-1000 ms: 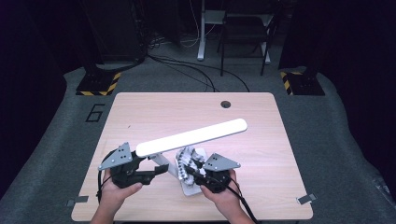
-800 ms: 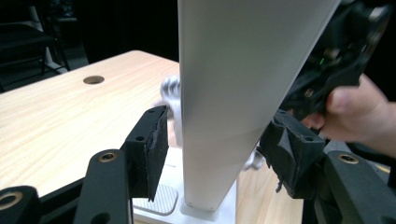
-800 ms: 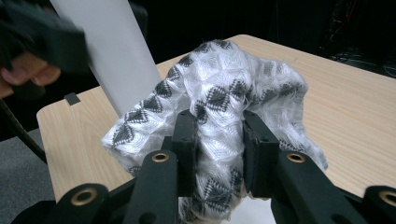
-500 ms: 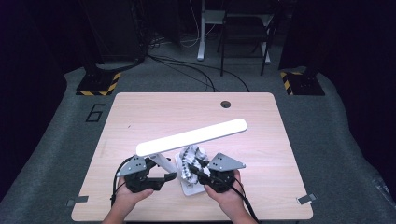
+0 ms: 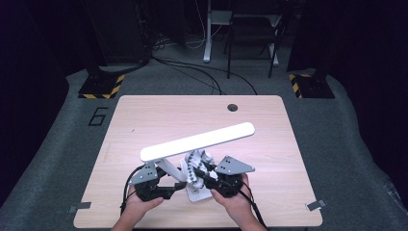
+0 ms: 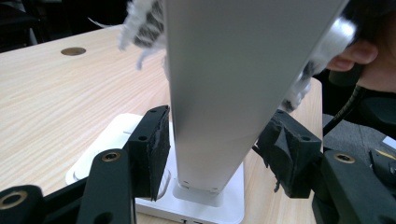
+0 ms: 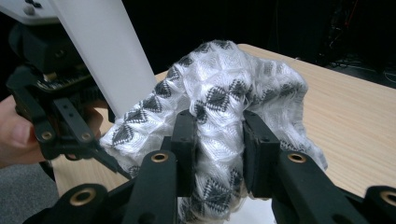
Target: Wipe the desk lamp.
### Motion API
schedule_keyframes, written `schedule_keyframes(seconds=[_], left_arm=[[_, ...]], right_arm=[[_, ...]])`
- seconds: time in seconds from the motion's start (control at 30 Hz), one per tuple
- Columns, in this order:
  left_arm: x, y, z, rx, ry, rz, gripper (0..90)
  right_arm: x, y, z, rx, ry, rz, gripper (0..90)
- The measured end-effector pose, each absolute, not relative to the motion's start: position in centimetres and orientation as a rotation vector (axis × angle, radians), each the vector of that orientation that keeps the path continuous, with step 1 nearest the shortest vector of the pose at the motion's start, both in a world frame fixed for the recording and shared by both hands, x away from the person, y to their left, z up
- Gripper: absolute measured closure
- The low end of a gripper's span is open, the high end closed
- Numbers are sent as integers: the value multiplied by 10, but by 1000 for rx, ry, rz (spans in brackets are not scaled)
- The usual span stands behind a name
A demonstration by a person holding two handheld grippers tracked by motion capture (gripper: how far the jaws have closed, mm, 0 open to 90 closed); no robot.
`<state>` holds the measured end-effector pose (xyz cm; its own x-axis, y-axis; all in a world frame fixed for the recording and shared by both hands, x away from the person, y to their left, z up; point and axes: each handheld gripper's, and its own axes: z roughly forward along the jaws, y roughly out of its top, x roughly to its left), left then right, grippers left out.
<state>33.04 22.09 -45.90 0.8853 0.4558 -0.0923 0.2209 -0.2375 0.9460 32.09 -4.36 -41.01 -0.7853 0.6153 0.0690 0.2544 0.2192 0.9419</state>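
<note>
1. Two grippers work at a white desk lamp (image 5: 192, 144) near the front edge of the wooden counter (image 5: 144, 115), slightly left of its middle.
2. In the high view, the lamp's long light bar (image 5: 197, 141) slants from near left to far right above the square base (image 5: 199, 193), and a white cloth with a dark diamond pattern (image 5: 197, 161) lies bunched against the stem, between the two hands.
3. In that view the left gripper (image 5: 166, 190) sits just left of the stem and the right gripper (image 5: 208, 177) just right of it, but how the fingers stand is too small to tell there.
4. The left gripper view settles it for that side: the lamp's flat stem (image 6: 219, 93) rises between the left gripper (image 6: 215, 151), with a sliver of space beside each pad, so the fingers are released around the stem; they have just been closing a little.
5. This view also shows the stem's foot meeting the white base (image 6: 116, 135) and a shred of cloth (image 6: 140, 32) behind the stem.
6. The right gripper view shows the right gripper (image 7: 217, 154) with its fingers clenched on a fold of the cloth (image 7: 219, 93), which bulges above and below the pads.
7. Beyond it, at the left, stand the stem (image 7: 102, 51) and the left gripper (image 7: 51, 121) in a hand.
</note>
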Motion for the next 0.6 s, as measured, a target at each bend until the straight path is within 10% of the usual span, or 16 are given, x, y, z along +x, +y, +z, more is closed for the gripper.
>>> schedule_keyframes(seconds=[0.6], left_arm=[[329,218,-462,1809,518,278,522]], right_arm=[[320,-27,-390,714,2168,1627,689]])
